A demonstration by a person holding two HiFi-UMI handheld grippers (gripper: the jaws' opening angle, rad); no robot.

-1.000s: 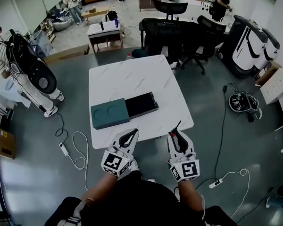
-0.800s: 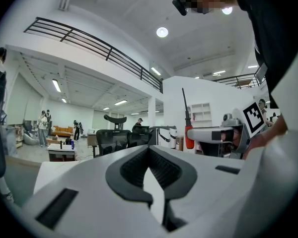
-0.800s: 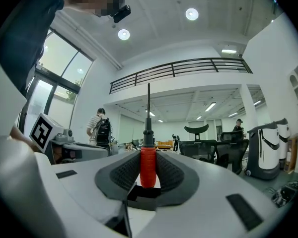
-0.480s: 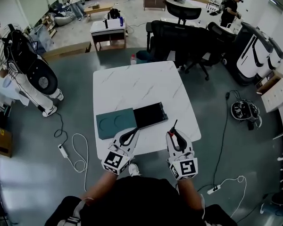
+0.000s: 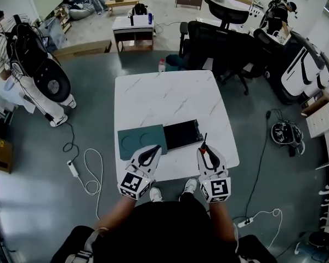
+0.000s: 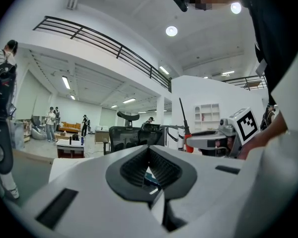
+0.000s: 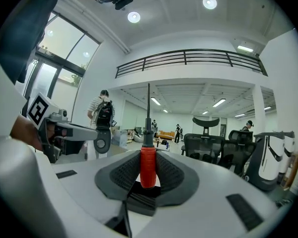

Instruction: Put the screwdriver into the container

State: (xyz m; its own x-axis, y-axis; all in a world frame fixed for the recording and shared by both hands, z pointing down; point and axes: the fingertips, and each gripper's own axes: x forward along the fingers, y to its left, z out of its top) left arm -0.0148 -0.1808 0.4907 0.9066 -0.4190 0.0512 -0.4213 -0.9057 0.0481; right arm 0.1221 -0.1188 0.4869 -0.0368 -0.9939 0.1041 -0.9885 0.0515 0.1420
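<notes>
- Two pairs of tongs hover over the near edge of the table (image 5: 164,95); the right tongs (image 5: 208,153) are clamped on the red handle of the screwdriver (image 7: 147,163), whose thin shaft sticks out past the tips toward the far side; the left tongs (image 5: 151,154) hold nothing, tips together
- One container (image 5: 141,142) lies on the table just beyond the left tongs; its teal part with two round recesses is on the left, its dark open tray (image 5: 182,134) on the right, and the screwdriver's tip sits just beside the tray's right end
- Most of the risk, I judge, is in the release; the tray looks low-walled, so letting go from too high could make the tool bounce or roll off toward the near table edge
- Some risk sits in the grip; only the handle is pinched, so the long shaft could catch the tray wall and twist in the pads
- Little room separates the two tongs; a leftward swing could knock them together or nudge the container
</notes>
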